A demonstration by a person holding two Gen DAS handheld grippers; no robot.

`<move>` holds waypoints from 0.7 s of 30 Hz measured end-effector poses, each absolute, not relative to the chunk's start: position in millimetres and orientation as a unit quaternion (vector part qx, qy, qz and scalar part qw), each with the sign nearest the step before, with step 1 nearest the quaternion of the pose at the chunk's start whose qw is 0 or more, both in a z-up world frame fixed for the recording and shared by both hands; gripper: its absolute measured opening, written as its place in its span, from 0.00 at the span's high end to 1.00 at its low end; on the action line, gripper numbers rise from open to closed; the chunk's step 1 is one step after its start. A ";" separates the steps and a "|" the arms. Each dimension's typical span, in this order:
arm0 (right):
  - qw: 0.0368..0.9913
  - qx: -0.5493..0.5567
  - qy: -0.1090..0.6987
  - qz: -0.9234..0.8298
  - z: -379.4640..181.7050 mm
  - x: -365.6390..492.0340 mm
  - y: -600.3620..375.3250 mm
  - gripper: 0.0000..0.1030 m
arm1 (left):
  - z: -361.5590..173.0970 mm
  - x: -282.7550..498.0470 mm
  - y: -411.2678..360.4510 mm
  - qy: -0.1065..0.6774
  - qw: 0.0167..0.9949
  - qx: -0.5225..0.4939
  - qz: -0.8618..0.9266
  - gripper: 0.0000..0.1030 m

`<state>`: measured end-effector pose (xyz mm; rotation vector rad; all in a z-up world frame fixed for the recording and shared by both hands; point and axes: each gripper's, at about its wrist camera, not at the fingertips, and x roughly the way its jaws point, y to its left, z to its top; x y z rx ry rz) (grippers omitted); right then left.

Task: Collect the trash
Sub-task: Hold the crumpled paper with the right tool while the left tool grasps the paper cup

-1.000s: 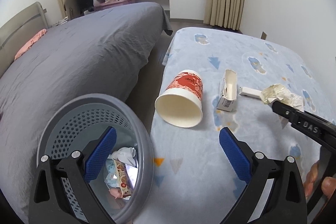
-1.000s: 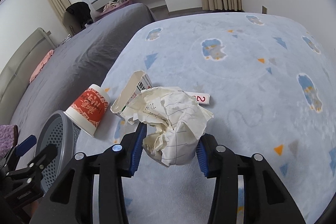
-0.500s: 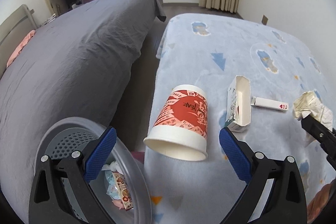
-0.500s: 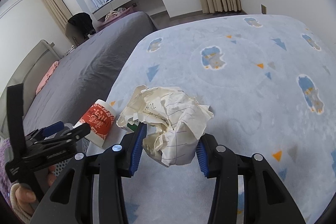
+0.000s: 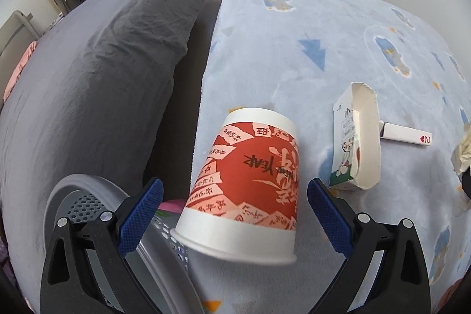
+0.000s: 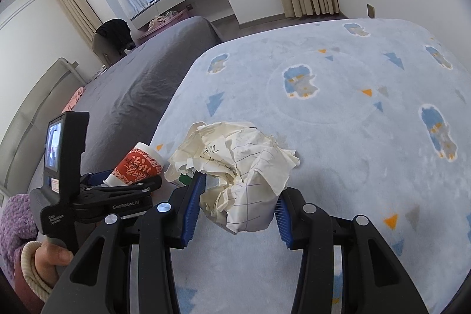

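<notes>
Two pieces matter now: my right fingers [image 6: 237,203] clench the paper wad [image 6: 235,167] above the rug [image 6: 353,108], while my left fingers [image 5: 234,202] stand spread, straddling the tipped cup [image 5: 250,181] without touching. I should sink lower, center on its body, squeeze gently to avoid crushing, then carry it to the bin [image 5: 76,196] just beside.

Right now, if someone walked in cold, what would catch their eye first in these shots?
Probably the red paper cup, lying on its side on the blue rug between the open left gripper. Next, the crumpled paper clamped in the right gripper, with the grey basket lower left.
</notes>
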<state>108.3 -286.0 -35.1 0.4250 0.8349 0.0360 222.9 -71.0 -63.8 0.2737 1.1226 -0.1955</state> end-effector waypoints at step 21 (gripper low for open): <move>0.892 0.206 0.401 0.022 -34.5 109.6 -280.6 0.58 | -36.8 178.8 -49.3 0.471 0.872 0.091 -0.098 0.38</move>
